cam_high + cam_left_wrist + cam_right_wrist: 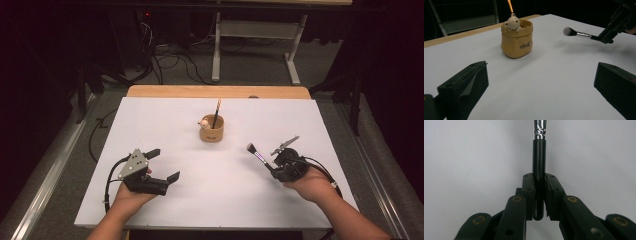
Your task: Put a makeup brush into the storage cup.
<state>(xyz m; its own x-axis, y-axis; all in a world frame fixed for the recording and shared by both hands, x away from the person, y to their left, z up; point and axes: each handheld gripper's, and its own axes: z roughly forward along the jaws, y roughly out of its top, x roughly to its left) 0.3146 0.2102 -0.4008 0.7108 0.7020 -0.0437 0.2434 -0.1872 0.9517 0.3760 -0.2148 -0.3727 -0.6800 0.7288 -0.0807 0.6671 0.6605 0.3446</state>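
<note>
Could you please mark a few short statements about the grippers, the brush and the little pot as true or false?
1. The right gripper is shut on the makeup brush. True.
2. The left gripper holds a pencil. False: its jaws stand wide apart with nothing between them.
3. The yellow pot stands upright on the white table. True.
4. The brush's bristle head rests inside the pot. False: it is in the air to one side of the pot, apart from it.
5. A small bear figure sits at the pot's rim. True.
</note>
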